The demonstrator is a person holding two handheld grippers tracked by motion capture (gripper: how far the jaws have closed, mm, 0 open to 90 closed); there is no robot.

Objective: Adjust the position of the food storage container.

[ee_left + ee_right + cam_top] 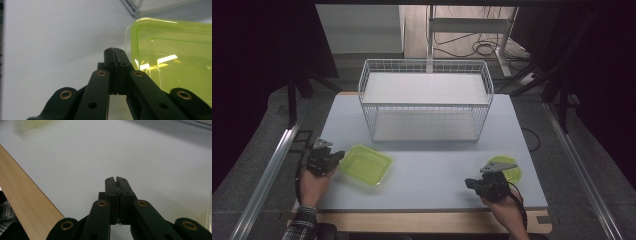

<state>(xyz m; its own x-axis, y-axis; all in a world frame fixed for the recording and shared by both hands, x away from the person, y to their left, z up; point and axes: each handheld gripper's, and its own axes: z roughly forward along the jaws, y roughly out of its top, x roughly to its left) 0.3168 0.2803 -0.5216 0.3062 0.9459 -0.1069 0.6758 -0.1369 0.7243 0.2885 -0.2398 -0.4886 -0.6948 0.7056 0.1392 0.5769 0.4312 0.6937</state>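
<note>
A translucent yellow-green plastic box (pixel 364 164) lies open side up on the grey table top (pixel 427 175) at the front left. My left gripper (pixel 338 155) is shut and empty, its tip just beside the box's left rim. In the left gripper view the closed jaws point past the box (pixel 172 57), which lies on their right. A matching yellow-green lid (pixel 511 172) lies flat at the front right. My right gripper (pixel 469 183) is shut and empty in front of that lid, pointing left over bare table (pixel 125 152); its jaws are pressed together.
A white wire basket rack (pixel 426 100) with two levels stands at the back middle of the table. A wooden strip (pixel 422 221) edges the table's front. Metal rails (pixel 267 175) run along both sides on the floor.
</note>
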